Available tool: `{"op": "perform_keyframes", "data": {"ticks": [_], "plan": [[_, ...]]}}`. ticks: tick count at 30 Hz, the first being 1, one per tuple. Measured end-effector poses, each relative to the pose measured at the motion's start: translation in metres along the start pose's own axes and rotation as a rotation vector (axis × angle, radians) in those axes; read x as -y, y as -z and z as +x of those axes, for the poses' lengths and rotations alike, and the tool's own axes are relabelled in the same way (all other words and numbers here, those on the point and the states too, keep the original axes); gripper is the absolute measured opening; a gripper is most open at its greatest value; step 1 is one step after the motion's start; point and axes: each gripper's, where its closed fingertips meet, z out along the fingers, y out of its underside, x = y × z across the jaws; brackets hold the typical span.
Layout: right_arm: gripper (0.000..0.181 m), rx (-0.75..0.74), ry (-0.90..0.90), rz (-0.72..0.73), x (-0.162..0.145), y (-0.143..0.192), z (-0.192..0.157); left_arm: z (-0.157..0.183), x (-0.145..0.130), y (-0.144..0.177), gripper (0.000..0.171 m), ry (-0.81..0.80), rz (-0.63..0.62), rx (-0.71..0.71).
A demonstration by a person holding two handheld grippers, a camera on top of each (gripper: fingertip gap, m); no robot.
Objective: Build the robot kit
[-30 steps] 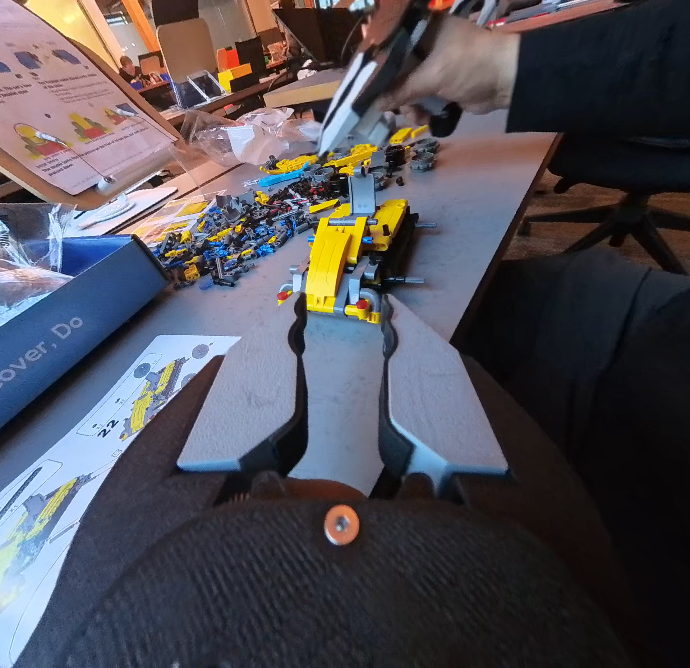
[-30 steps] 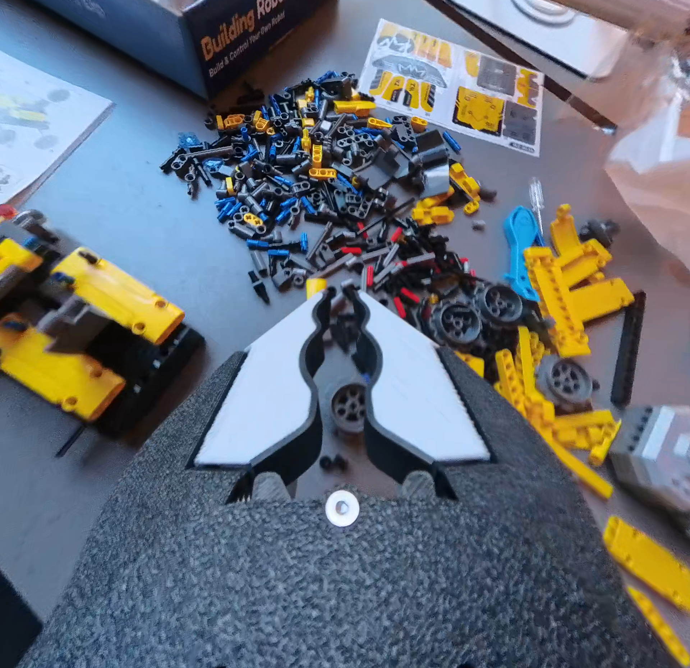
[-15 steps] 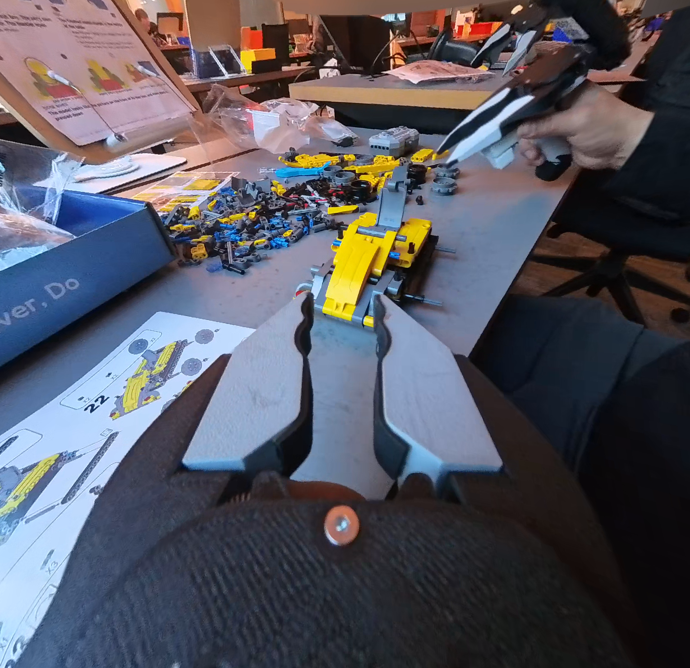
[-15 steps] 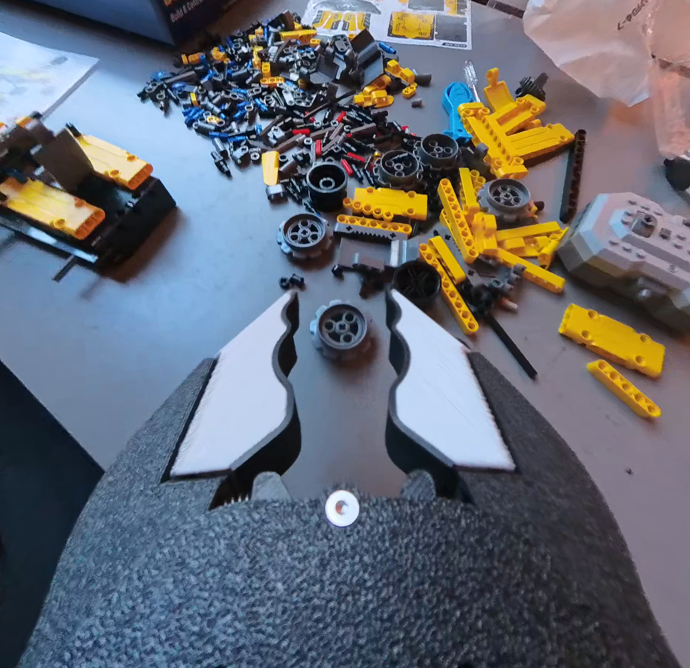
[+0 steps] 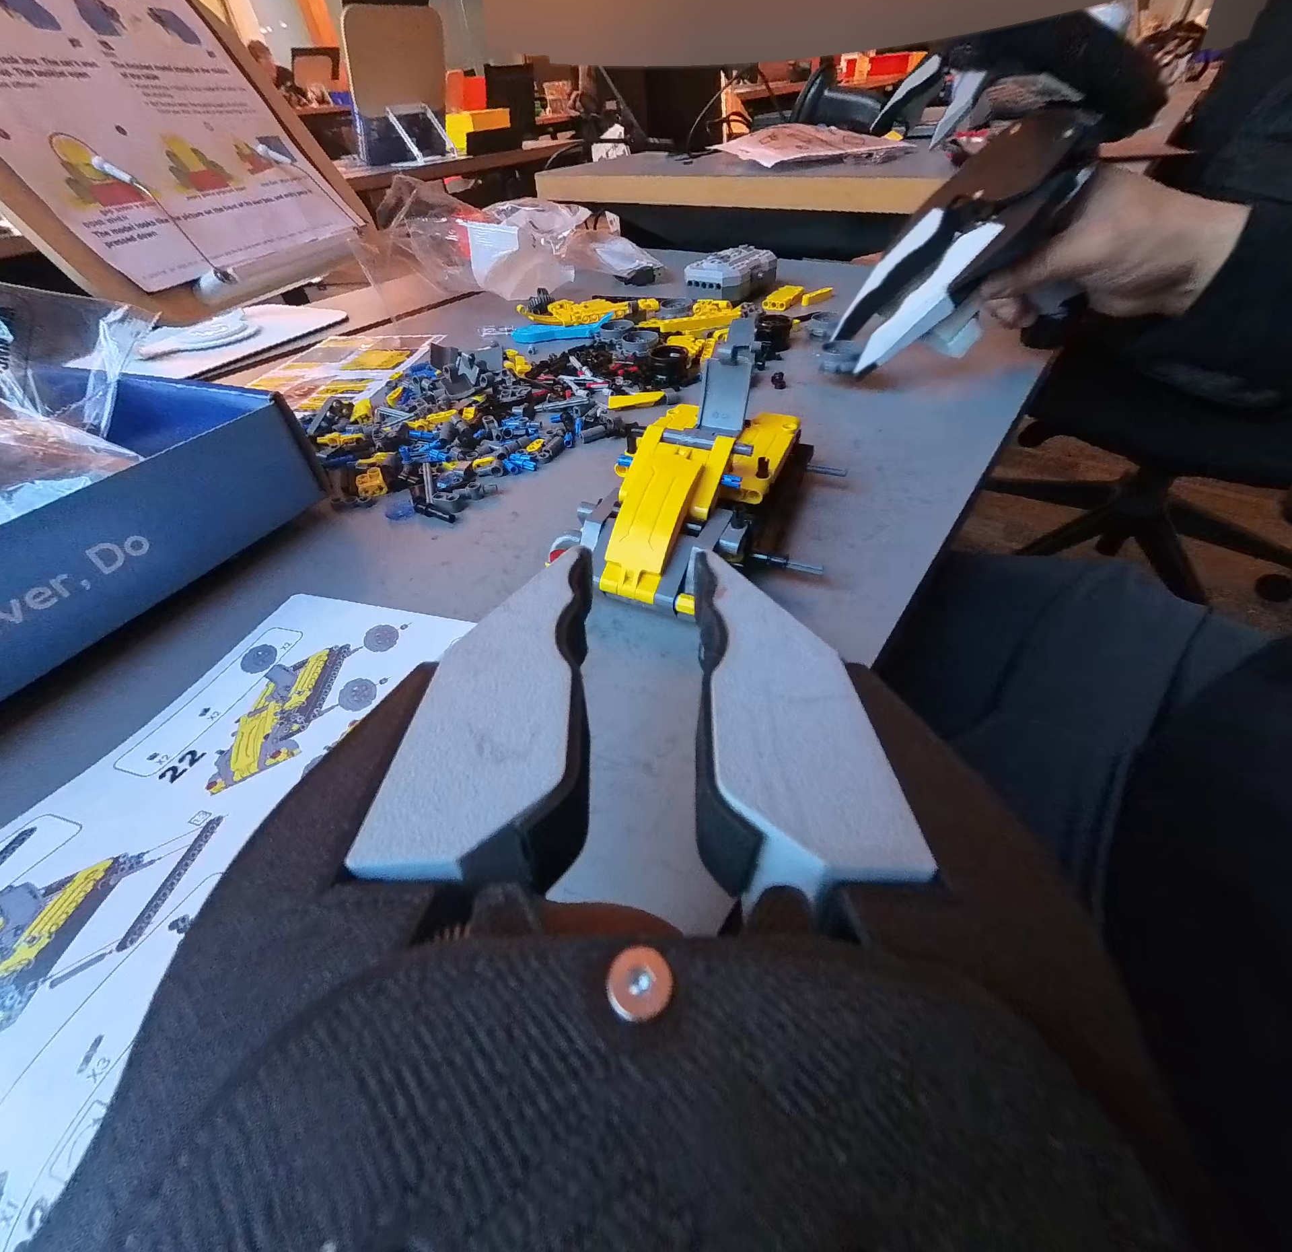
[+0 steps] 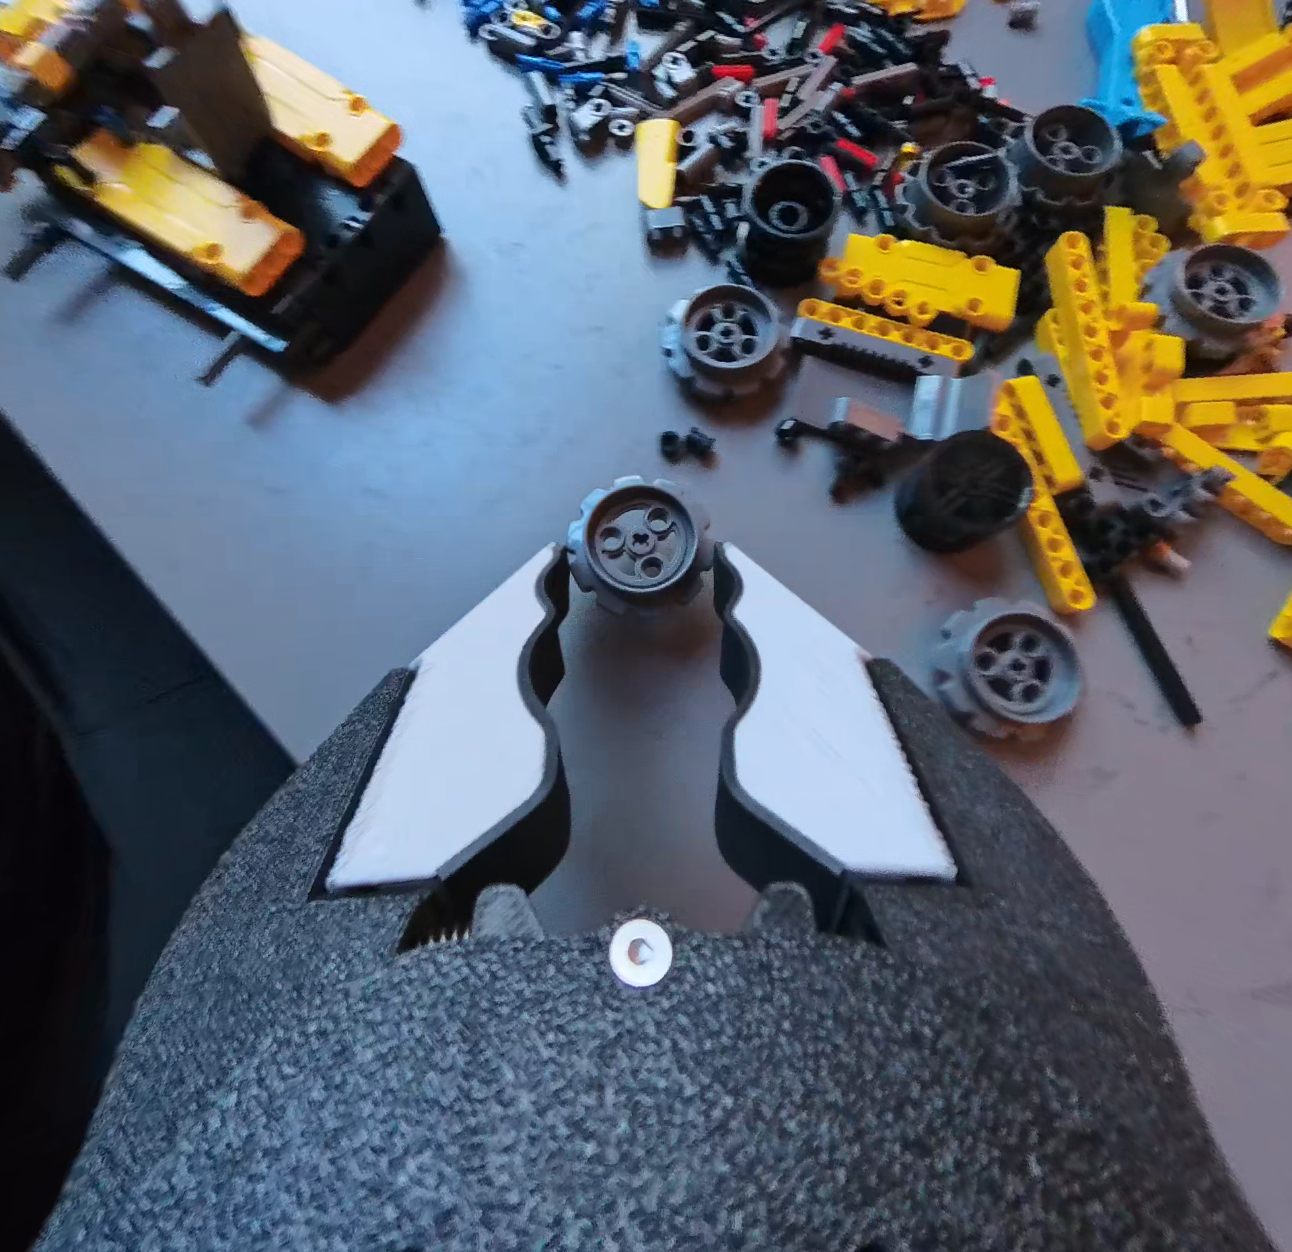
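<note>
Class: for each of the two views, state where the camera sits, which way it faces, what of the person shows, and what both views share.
Left wrist view: on the left tool, looking low along the table at the yellow model; the person's hand shows.
Right wrist view: on the right tool, looking steeply down at a grey wheel between its fingers; no body part visible.
Shared: the model, wheel, right tool and loose parts.

Black textured tool [image 6: 640, 568] bodies, pale wavy-edged fingers [image 6: 825, 715], silver centre screw [image 6: 640, 953], dark sleeve [image 5: 1251, 169]
</note>
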Motion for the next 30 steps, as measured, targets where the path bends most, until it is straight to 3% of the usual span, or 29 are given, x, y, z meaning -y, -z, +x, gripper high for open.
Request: {"op": "perform_keyframes", "data": {"ticks": [4, 12, 30], "plan": [[0.041, 0.120, -0.005, 0.044, 0.008, 0.003, -0.041, 0.003, 0.001, 0.001, 0.025, -0.012, 0.012, -0.016], [0.041, 0.130, 0.074, -0.002, 0.020, -0.024, -0.076, 0.010, -0.001, 0.002, 0.025, -0.066, 0.010, -0.041], [0.041, 0.219, 0.069, 0.095, 0.028, -0.016, -0.099, 0.018, 0.002, 0.003, 0.029, -0.159, 0.034, -0.020]]}}
